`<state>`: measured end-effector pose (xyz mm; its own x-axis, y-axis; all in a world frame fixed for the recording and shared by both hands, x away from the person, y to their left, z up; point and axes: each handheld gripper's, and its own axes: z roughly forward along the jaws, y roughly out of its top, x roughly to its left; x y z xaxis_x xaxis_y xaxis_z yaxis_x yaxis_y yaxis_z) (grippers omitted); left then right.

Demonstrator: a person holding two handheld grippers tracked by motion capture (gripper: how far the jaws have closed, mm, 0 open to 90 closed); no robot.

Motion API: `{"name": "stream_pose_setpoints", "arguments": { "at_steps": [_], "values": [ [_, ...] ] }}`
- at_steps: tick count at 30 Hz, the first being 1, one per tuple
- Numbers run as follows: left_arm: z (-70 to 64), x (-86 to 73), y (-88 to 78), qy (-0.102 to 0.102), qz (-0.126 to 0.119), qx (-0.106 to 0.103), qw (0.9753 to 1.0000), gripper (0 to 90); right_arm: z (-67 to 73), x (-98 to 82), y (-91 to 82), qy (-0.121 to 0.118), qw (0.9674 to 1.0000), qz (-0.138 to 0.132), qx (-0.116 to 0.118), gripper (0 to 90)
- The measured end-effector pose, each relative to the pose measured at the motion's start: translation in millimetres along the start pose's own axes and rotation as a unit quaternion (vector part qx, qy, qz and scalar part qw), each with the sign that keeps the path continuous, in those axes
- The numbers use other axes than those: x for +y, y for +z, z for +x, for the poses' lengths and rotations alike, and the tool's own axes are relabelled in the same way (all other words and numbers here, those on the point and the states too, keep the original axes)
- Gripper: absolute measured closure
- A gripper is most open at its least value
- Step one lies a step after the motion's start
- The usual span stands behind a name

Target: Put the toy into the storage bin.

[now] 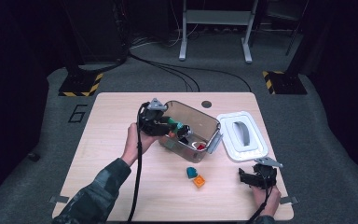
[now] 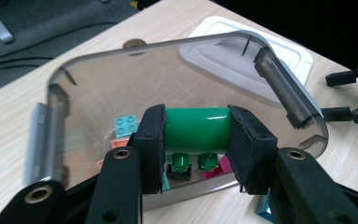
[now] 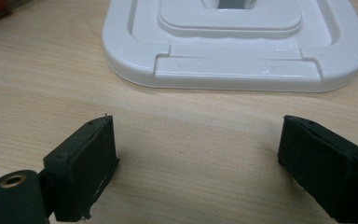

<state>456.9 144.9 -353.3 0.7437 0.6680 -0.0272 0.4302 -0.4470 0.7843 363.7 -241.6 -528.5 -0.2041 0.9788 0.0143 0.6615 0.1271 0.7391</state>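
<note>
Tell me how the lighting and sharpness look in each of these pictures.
High view: table lit, surroundings dark, details soft. Left gripper view: green brick sharp between the jaws; the clear bin wall shows streaky reflections. Right gripper view: white lid carries soft glare, and the jaws throw faint shadows on the wood.

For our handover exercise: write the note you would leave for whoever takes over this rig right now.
Left gripper: shut on a green toy brick, held over the open clear plastic box.
Right gripper: open, empty, resting near the white lid.
Done: several bricks lie in the box.
Left: drop the green one, then collect the teal brick and orange brick from the table.
</note>
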Motion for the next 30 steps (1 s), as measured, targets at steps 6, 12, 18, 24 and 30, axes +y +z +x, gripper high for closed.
{"name": "stream_pose_setpoints", "arguments": {
  "at_steps": [6, 12, 18, 24, 30],
  "values": [
    [-8.1, -2.0, 20.8, -0.006, 0.024, -0.008, 0.9997, 58.9, 0.0, 0.0, 0.0, 0.0, 1.0, 0.0, 0.0, 10.4],
    [-8.9, -6.5, 32.2, -0.017, 0.044, -0.013, 0.9988, 58.9, -0.1, 0.0, 0.0, 0.001, 1.0, 0.0, 0.0, 10.5],
    [-7.1, -9.6, 36.8, -0.026, 0.056, -0.017, 0.9979, 58.8, 0.1, 0.0, 0.1, -0.001, 1.0, 0.0, 0.0, 10.5],
    [-5.2, -13.0, 40.3, -0.03, 0.067, -0.02, 0.9971, 58.6, 0.3, 0.0, 0.1, 0.0, 1.0, 0.001, 0.0, 10.4],
    [-8.2, -15.6, 38.3, -0.029, 0.069, -0.017, 0.997, 49.1, 0.2, 0.0, 0.1, -0.002, 1.0, 0.0, -0.001, 10.4]
  ]
}}
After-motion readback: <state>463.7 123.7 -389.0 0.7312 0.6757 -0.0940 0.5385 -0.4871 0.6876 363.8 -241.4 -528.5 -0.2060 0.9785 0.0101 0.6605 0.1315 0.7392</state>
